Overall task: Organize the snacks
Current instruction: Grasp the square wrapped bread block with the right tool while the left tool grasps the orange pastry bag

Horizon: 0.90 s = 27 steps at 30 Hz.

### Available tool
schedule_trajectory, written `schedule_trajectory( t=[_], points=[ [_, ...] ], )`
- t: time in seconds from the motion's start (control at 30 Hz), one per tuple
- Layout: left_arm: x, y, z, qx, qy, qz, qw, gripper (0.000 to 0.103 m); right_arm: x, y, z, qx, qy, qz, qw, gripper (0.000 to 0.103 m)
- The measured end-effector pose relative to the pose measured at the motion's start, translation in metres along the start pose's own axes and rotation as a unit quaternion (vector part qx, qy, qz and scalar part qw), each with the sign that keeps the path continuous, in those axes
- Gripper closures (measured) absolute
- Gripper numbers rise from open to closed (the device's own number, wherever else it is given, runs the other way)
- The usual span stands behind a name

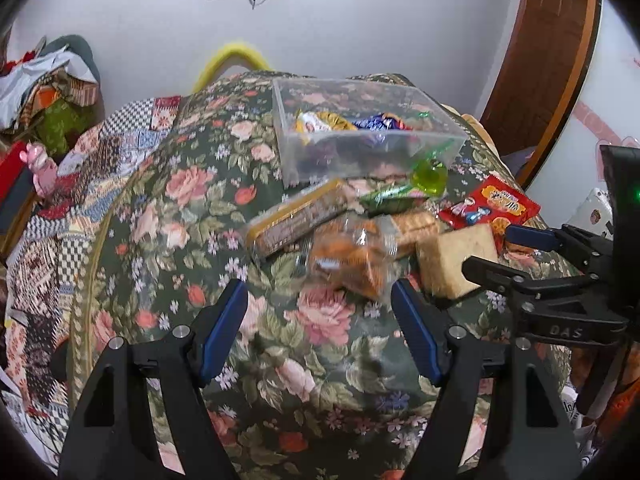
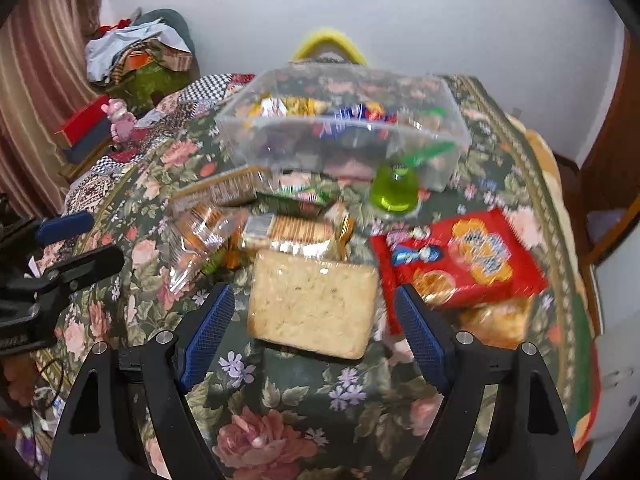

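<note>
1. The clear rectangular plastic box (image 2: 344,136), already part-filled with wrapped sweets, sits on the floral cloth (image 2: 280,412).
2. Just before the box lie loose snacks: a pale square cracker block in clear wrap (image 2: 312,304) and an orange biscuit packet (image 1: 348,256).
3. The right gripper (image 2: 316,332) hangs released at the block, the left gripper (image 1: 320,320) released near the packet (neither touching); this looks like the approach step.
4. Next: straddle, clench, carry into the box.

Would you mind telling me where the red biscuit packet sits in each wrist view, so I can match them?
Left wrist view: red biscuit packet at right of centre, beyond the pale cracker block.
Right wrist view: red biscuit packet at right of centre, beside that block.
Shared landmark: the clear plastic box behind the snacks.
</note>
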<state>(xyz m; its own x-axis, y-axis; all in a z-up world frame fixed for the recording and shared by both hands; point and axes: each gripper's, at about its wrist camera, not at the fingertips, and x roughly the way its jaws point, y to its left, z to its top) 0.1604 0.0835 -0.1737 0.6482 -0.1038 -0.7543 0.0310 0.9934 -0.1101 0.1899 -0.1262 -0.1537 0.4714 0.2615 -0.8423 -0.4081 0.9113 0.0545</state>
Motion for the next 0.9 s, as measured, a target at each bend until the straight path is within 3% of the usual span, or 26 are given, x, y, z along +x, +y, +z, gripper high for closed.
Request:
schedule_trajectory(
  t=[0.3,0.73,0.9],
  points=[
    [0.018,0.002,-0.013,-0.004,0.022,-0.011,0.9997,0.029,0.025,0.002,-0.002,0.015,0.026,-0.011,0.999,0.019],
    [0.052,-0.014,0.008,0.000,0.038,-0.032,0.9988,0.029,0.030,-0.007,-0.005,0.030,0.019,0.015,0.999,0.026],
    [0.072,-0.010,0.018,-0.019,0.049,-0.035,0.9980,0.029,0.031,-0.019,-0.004,0.048,0.016,0.021,0.998,0.027]
  ],
)
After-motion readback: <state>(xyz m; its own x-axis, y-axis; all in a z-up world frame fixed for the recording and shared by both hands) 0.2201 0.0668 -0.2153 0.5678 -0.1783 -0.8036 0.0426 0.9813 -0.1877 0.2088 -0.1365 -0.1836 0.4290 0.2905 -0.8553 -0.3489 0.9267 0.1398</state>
